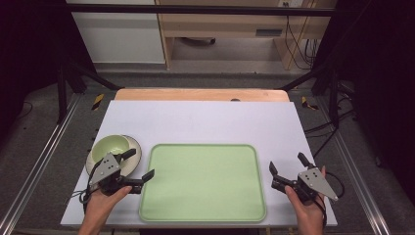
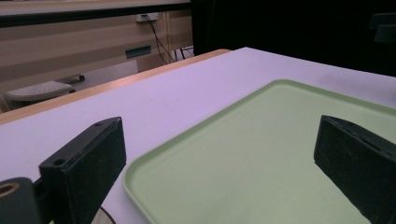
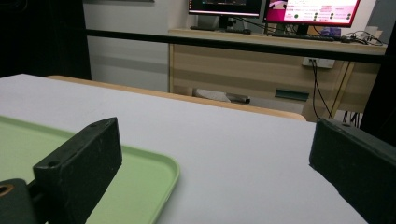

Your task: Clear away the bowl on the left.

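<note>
A pale green tray lies flat in the middle of the white table cover, with nothing on it. To its left a green bowl sits on a cream plate. My left gripper hovers over the plate's near edge, jaws wide apart and nothing between them; its own view looks across the tray. My right gripper is held just right of the tray's near right corner, open and empty, with the tray corner at the lower left of its view.
The white cover spans the wooden table, whose far edge shows behind it. Black frame posts stand at both sides. Beyond the table are a wooden desk with monitors and hanging cables.
</note>
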A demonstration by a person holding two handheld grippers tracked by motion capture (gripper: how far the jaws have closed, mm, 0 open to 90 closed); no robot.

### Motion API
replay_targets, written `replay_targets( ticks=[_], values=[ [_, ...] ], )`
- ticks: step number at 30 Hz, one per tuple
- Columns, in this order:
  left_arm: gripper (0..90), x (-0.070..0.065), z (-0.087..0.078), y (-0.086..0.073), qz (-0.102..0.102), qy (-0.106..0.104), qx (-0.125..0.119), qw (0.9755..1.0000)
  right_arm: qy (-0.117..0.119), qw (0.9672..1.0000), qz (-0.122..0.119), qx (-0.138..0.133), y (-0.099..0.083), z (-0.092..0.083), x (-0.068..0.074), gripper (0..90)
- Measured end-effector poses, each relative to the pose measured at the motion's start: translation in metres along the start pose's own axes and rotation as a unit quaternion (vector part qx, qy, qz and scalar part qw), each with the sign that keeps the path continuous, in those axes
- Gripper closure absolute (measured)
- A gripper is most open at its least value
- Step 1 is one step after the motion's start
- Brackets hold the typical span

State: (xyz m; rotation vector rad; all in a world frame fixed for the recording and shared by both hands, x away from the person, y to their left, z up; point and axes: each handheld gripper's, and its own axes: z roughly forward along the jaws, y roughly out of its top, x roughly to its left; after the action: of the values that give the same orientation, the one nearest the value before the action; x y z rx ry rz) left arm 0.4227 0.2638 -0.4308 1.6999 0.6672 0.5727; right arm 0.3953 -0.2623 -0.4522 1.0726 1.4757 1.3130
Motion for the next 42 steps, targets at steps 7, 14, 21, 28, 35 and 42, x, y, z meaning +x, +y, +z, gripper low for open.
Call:
replay_targets(
  ticks=[7, 14, 21, 28, 35, 42],
  values=[
    [2.3, 0.012, -0.004, 0.007, 0.002, 0.021, 0.004, 0.9998, -0.001, 1.0000, 0.001, 0.002, 0.000, 0.001, 0.000, 1.9],
    [2.6, 0.034, -0.011, 0.023, -0.018, 0.057, -0.020, 0.9980, 0.001, 1.0000, -0.001, 0.004, -0.001, 0.002, 0.001, 1.9],
    [2.8, 0.050, -0.023, 0.030, -0.019, 0.085, -0.023, 0.9959, 0.000, 1.0000, -0.003, 0.005, -0.001, 0.003, 0.003, 2.2],
    [3.1, 0.065, -0.026, 0.041, -0.013, 0.116, -0.016, 0.9931, -0.001, 1.0000, -0.002, 0.007, -0.001, 0.003, 0.003, 2.2],
    [3.3, 0.071, -0.028, 0.044, -0.009, 0.128, -0.006, 0.9917, -0.002, 1.0000, -0.002, 0.007, -0.001, 0.003, 0.002, 2.3],
    [3.5, 0.092, -0.031, 0.043, -0.018, 0.149, -0.003, 0.9886, -0.003, 1.0000, -0.004, 0.007, -0.001, 0.003, 0.003, 2.5]
  ],
)
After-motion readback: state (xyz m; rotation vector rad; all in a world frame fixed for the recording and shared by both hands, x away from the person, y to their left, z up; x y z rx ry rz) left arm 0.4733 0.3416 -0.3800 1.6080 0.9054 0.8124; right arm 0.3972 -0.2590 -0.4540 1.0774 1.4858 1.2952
